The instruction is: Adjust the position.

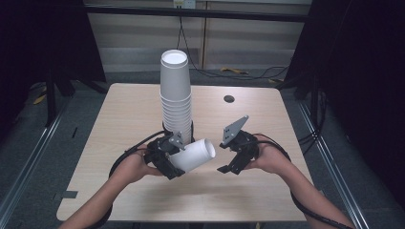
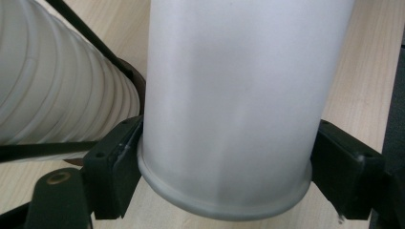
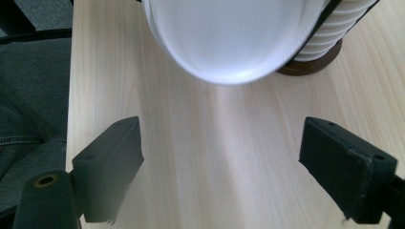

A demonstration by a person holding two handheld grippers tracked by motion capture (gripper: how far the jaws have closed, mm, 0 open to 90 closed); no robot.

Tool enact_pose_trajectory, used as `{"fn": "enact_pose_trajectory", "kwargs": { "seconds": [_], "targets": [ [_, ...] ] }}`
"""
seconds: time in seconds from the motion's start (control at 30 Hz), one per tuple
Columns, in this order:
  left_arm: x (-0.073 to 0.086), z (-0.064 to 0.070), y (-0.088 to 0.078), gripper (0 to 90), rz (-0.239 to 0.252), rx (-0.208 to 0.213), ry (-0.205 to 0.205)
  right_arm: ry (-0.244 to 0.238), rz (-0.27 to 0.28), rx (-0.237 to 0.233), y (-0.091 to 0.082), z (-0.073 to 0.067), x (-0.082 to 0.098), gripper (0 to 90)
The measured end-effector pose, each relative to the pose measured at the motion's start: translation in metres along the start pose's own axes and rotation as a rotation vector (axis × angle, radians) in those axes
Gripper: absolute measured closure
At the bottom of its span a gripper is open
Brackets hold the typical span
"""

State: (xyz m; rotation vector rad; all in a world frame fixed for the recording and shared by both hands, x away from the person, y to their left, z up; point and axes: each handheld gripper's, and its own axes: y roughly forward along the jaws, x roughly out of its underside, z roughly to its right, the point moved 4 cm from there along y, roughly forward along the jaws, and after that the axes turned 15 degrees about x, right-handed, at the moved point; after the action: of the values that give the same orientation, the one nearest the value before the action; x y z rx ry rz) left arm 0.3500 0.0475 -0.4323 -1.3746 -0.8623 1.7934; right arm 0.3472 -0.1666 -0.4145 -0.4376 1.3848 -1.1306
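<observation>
Pale wood tabletop under dark curtains, and the action sits right at the near middle: the left gripper has its two jaws pressed against the sides of a single white paper cup, just above the rolled rim, holding it tipped on its side off the table with its base end aimed across at the other hand; the right gripper waits just beside, jaws spread wide with bare wood between them and nothing held. Behind them stands the tall stack of cups on a dark round base. My read: one cup is off the stack, mid-handover or about to be set down; next the right jaws must close gently on the free end without crushing it. Hard to tell: whether it is one cup or two nested, and the cup's mouth is turned away from every camera
</observation>
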Motion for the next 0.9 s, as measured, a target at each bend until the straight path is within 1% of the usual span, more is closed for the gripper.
{"fn": "enact_pose_trajectory", "kwargs": {
  "seconds": [0.03,0.07,0.13,0.23,0.27,0.3,0.33,0.37,0.43,0.47,0.53,0.57,0.6,0.77,0.8,0.9],
  "targets": [
    [-0.001,0.000,0.001,19.3,-0.007,-0.003,-0.002,-0.003,-0.001,0.001,0.000,0.000,-0.001,14.2],
    [-0.002,0.001,0.001,19.3,-0.020,-0.002,0.008,-0.005,-0.006,-0.001,0.000,-0.001,-0.002,14.2],
    [-0.003,0.001,0.002,19.3,-0.019,-0.004,0.004,-0.010,-0.009,-0.002,-0.001,-0.001,-0.002,14.2],
    [-0.005,0.002,0.003,19.1,-0.043,-0.009,0.007,-0.014,-0.022,-0.005,-0.001,-0.002,-0.005,14.2],
    [-0.008,0.003,0.004,19.1,-0.045,-0.007,0.007,-0.023,-0.033,-0.002,-0.001,-0.002,-0.007,14.2],
    [-0.008,0.003,0.004,19.0,-0.045,-0.007,0.007,-0.023,-0.033,-0.002,-0.001,-0.002,-0.007,14.2],
    [-0.010,0.003,0.004,19.0,-0.044,-0.015,0.006,-0.026,-0.032,-0.004,-0.001,-0.002,-0.008,14.2],
    [-0.012,0.003,0.004,19.0,-0.054,-0.009,0.014,-0.036,-0.041,-0.002,0.000,-0.003,-0.010,14.2],
    [-0.013,0.004,0.005,19.0,-0.056,-0.012,0.014,-0.044,-0.044,0.000,0.001,-0.003,-0.011,14.2],
    [-0.014,0.005,0.006,19.0,-0.078,-0.006,0.020,-0.051,-0.052,-0.001,0.002,-0.003,-0.013,14.2],
    [-0.015,0.005,0.007,19.0,-0.078,-0.011,0.028,-0.046,-0.063,0.000,0.001,-0.004,-0.014,14.1],
    [-0.016,0.006,0.007,19.0,-0.081,-0.004,0.025,-0.058,-0.057,0.003,0.002,-0.004,-0.015,14.1],
    [-0.018,0.006,0.008,18.8,-0.093,-0.006,0.040,-0.056,-0.075,-0.006,0.002,-0.005,-0.016,14.1],
    [-0.020,0.007,0.009,18.7,-0.096,-0.002,0.039,-0.064,-0.087,-0.001,0.003,-0.004,-0.019,14.1],
    [-0.020,0.008,0.010,18.7,-0.100,0.004,0.034,-0.066,-0.088,-0.002,0.003,-0.004,-0.020,14.1],
    [-0.021,0.009,0.011,18.7,-0.123,0.002,0.042,-0.069,-0.098,-0.014,0.003,-0.004,-0.022,14.1]
  ]
}}
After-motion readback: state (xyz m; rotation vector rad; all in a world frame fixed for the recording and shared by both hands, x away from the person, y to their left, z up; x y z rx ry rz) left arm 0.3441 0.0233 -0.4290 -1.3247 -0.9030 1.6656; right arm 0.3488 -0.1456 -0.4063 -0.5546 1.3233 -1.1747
